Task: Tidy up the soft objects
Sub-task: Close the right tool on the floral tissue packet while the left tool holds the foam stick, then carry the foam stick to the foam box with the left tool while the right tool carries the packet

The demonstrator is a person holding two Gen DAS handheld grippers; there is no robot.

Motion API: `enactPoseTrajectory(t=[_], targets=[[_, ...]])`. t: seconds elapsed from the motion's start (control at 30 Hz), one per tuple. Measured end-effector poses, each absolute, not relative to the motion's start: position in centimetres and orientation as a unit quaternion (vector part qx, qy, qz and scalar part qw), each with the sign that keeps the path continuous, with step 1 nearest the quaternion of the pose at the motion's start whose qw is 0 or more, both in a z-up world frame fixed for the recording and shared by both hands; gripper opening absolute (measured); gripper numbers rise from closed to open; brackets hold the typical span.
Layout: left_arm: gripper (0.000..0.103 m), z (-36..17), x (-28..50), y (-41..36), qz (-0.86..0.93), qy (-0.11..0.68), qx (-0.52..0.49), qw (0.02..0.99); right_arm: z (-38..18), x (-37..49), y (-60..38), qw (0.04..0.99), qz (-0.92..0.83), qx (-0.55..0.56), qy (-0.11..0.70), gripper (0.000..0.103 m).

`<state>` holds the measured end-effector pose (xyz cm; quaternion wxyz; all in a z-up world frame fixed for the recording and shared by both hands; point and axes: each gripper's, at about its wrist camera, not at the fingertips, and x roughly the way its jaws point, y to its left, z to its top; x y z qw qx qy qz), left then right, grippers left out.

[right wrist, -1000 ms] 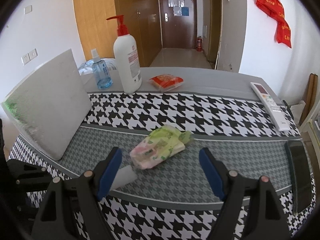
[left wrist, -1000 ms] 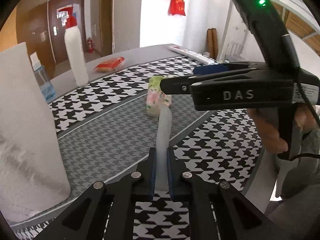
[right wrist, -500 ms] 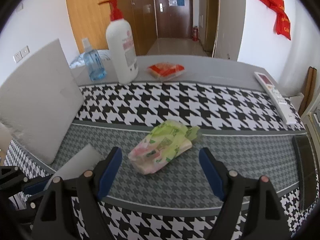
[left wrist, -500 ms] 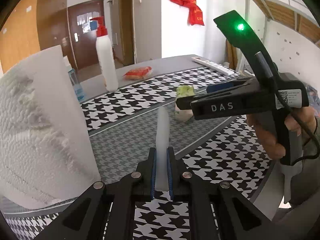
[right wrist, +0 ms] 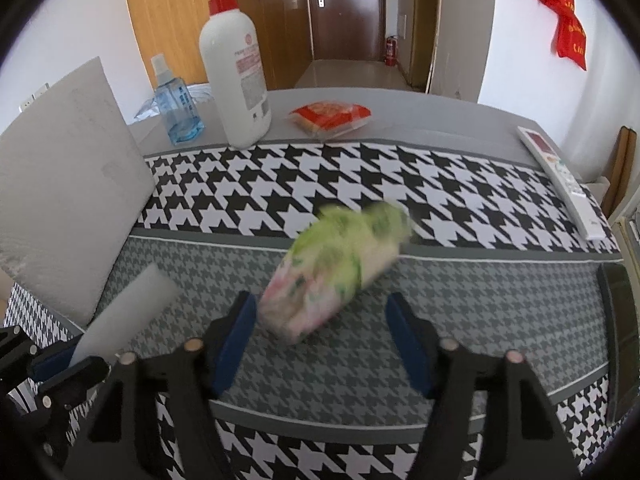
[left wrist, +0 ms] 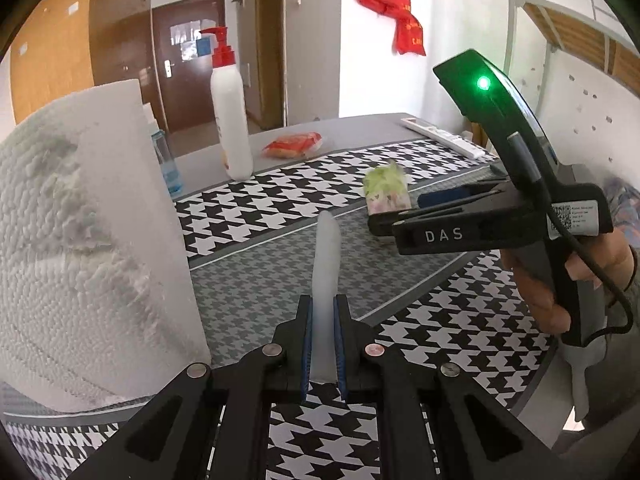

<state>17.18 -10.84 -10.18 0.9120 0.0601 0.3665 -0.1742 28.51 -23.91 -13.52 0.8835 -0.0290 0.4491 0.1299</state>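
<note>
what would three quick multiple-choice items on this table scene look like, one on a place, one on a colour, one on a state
1. Where does the flat red snack packet lie?
A. on the plain grey far part of the table, right of the tall white pump bottle
B. on top of the white foam block
C. between the right tongs' pads

2. What colour is the pump bottle's pump head?
A. blue
B. red
C. green

3. What are the left tongs doing?
A. standing wide open and empty
B. clamped on the thin white foam strip
C. clamped on the pump bottle

Answers: 1 A, the right wrist view shows the packet beside the bottle, beyond the houndstooth cloth. 2 B, the pump head is red in both views. 3 B, the blue pads press the strip on both sides.
</note>
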Motion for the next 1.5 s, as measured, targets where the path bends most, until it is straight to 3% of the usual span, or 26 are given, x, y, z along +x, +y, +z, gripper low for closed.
enactPoseTrajectory(t=[0.13, 0.17, 0.4, 1.5], targets=[[0.011, -10.3, 17.5, -10.9, -0.177, 0.370, 0.058, 0.910, -14.0, 28.9, -24.2, 0.879, 0.123, -0.023, 0.460, 0.052], [0.011, -10.3, 17.4, -10.9, -0.178, 0.370, 0.057, 0.910, -14.0, 28.9, -24.3, 0.879, 0.122, -0.023, 0.460, 0.045], [0.011, -10.3, 17.6, -10.9, -0.181, 0.367, 0.052, 0.911, -13.5, 28.5, -24.6, 0.884, 0.116, -0.020, 0.452, 0.034], [0.011, -6.5, 13.9, -9.6, -0.193, 0.309, 0.043, 0.930, -6.3, 18.0, -24.4, 0.935, 0.101, -0.015, 0.339, 0.033]])
